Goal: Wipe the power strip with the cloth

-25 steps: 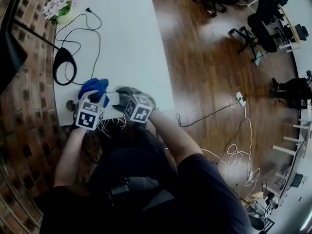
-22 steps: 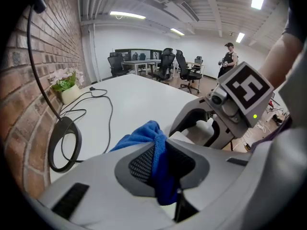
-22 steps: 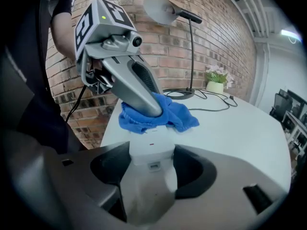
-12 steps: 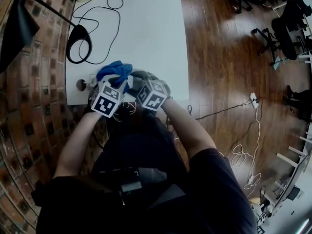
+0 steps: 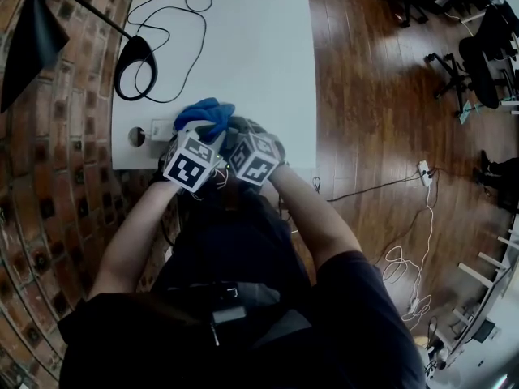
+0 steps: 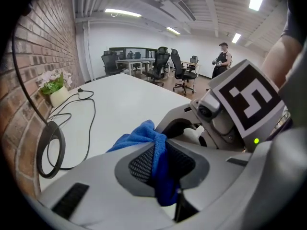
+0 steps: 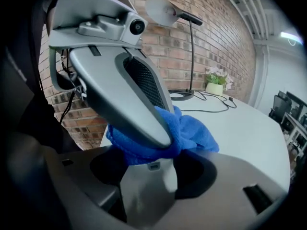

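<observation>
Since a second ago the cloth [image 5: 207,113] has travelled along the near edge of the counter [image 5: 243,55], away from the near left corner and up against the right claw [image 7: 151,174]. A short white stretch now shows bare behind it. This is probably the wiped end of the power strip [image 7: 146,195], though the head view is too small to be sure. The left claw [image 6: 160,157] pinches the cloth between its mesh pads with most of the wad bunched beyond the tips. That way soft fabric, not hard plastic, rubs the casing. The claw leans steeply down, which seems meant to press the wad onto the strip's top face. The right claw is clamped on the strip's other end, a pale block with a small slot wedged between its pads, most likely to stop the light strip skating along the counter under the rubbing. The strip sits by the near edge, where both claws reach it easily.
</observation>
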Motion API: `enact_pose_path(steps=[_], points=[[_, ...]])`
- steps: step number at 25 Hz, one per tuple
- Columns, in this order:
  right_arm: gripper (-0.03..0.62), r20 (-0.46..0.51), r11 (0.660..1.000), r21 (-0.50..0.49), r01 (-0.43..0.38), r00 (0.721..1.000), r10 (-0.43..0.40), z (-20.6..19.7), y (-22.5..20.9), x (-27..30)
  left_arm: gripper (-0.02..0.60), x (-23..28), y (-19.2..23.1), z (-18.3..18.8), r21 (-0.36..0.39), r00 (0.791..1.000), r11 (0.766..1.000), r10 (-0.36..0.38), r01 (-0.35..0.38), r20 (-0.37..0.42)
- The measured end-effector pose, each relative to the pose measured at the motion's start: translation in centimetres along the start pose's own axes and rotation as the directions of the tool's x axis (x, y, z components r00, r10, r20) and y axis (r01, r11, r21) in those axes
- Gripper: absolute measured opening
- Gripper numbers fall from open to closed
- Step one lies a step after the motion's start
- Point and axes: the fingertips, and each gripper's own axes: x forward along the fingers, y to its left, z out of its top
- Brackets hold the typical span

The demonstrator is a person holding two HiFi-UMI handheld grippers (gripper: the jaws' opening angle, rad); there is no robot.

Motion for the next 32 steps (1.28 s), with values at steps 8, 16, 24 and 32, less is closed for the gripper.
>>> enact_pose_path(steps=[8,16,24,32], points=[[0.282,0.015,1.0,-0.023,0.01,1.0,-0.01,-0.1,0.1,-0.1,0.067,0.1,-1.4,0.3,-0.061,0.998,0.997,-0.05,0.051,0.03],[0.291,0.018,1.0,0.01,0.023,1.0,-0.023,0.1,0.1,-0.2,0.067,0.4,-0.4,-0.4,-0.155,0.992,0.981,-0.111,0.118,0.054],[0.315,-0.014,0.999,0.009,-0.035,0.999,0.036,0.4,0.5,0.7,0.067,0.3,-0.1,-0.4,-0.17,0.987,0.973,-0.148,0.156,0.059],[0.276,-0.024,0.998,-0.011,-0.054,0.998,0.054,0.4,0.3,0.6,0.067,-0.2,0.2,-0.9,-0.122,0.989,0.984,-0.117,0.127,0.086]])
